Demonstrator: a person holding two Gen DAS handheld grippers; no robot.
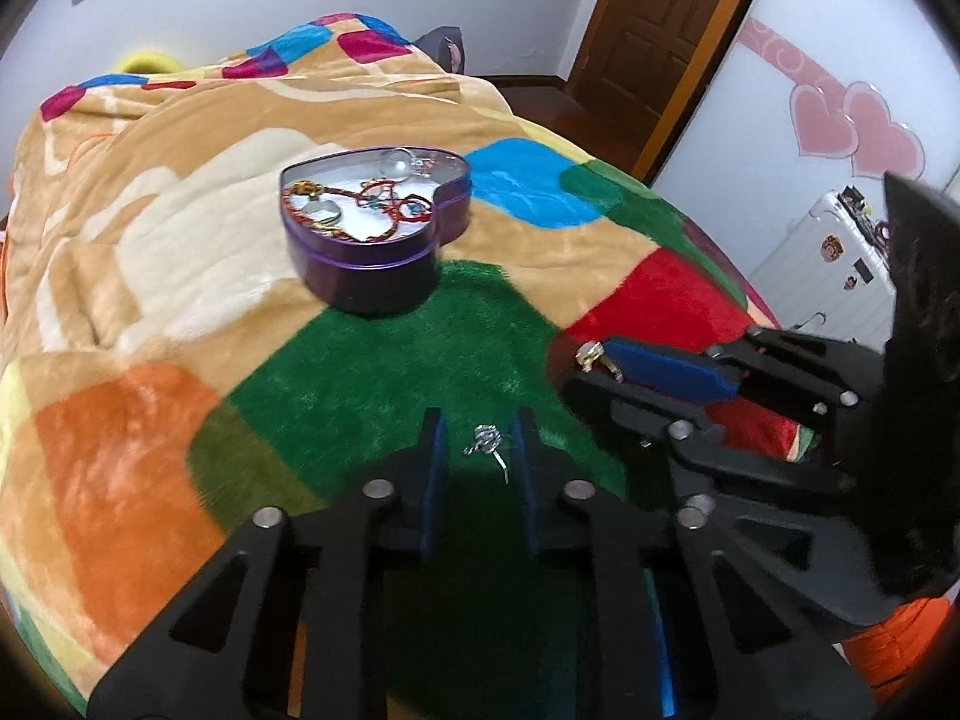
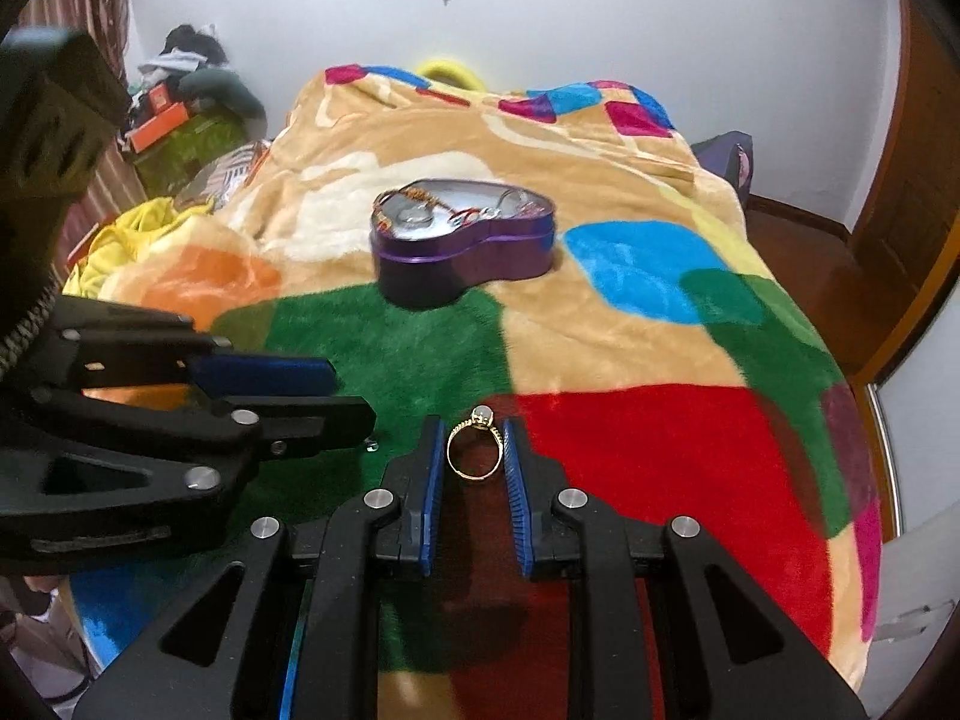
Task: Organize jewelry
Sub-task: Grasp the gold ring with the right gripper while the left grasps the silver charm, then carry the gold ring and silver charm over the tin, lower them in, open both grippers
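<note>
A purple heart-shaped tin (image 1: 366, 264) stands open on the bed with red bead necklaces and pendants inside; it also shows in the right wrist view (image 2: 462, 261). A small silver trinket (image 1: 487, 443) lies on the green patch between the open fingers of my left gripper (image 1: 480, 444). My right gripper (image 2: 474, 450) is shut on a gold ring (image 2: 473, 447) with a pale stone, held just above the blanket. The right gripper also shows in the left wrist view (image 1: 591, 363), with the ring at its tip (image 1: 591, 355).
A patchwork fleece blanket (image 2: 630, 312) covers the bed. Clutter and boxes (image 2: 180, 120) stand at the far left. A wooden door (image 1: 660, 30) and a white suitcase (image 1: 828, 252) stand beyond the bed's right edge.
</note>
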